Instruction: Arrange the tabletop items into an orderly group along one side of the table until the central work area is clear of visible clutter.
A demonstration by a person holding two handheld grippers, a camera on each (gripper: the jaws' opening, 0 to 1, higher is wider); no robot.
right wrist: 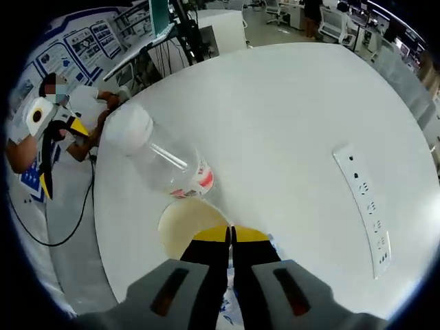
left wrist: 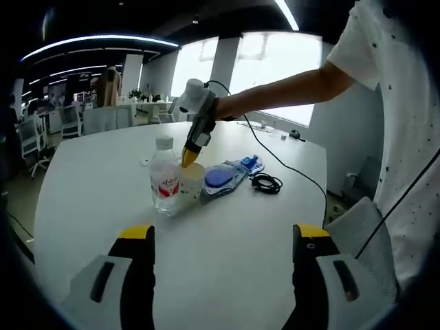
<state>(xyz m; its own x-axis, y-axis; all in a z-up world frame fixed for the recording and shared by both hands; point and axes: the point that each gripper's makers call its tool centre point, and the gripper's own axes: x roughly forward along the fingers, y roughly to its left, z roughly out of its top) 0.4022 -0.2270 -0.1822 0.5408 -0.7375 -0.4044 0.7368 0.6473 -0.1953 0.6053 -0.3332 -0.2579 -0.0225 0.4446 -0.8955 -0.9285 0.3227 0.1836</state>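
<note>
Table [left wrist: 227, 268]: white and round-edged, carrying every item below; a white power strip [right wrist: 364, 199] lies flat on it, well apart from the group.
Left gripper [left wrist: 223, 237]: jaws wide apart with nothing between them, yellow tips raised over bare tabletop, well short of the items; it also shows at the left edge of the right gripper view, held in the person's hand.
Right gripper [right wrist: 232, 234]: jaws pressed together, yellow tips at the rim of the cup; whether they pinch the cup wall cannot be told. In the left gripper view it reaches down from the person's hand to the cup's top.
Bottle [left wrist: 165, 182]: clear plastic with a white cap, upright, long axis vertical, touching the cup's side. Red and white label, print too small to read.
Cup [right wrist: 189, 227]: pale paper, upright, mouth open to the top, directly under the right gripper's tips.
Blue packet [left wrist: 223, 177]: flat on the table just beside the cup, long axis running away from it toward the cable; writing unreadable.
Cable [left wrist: 267, 183]: black, coiled, near the packet's far end.
</note>
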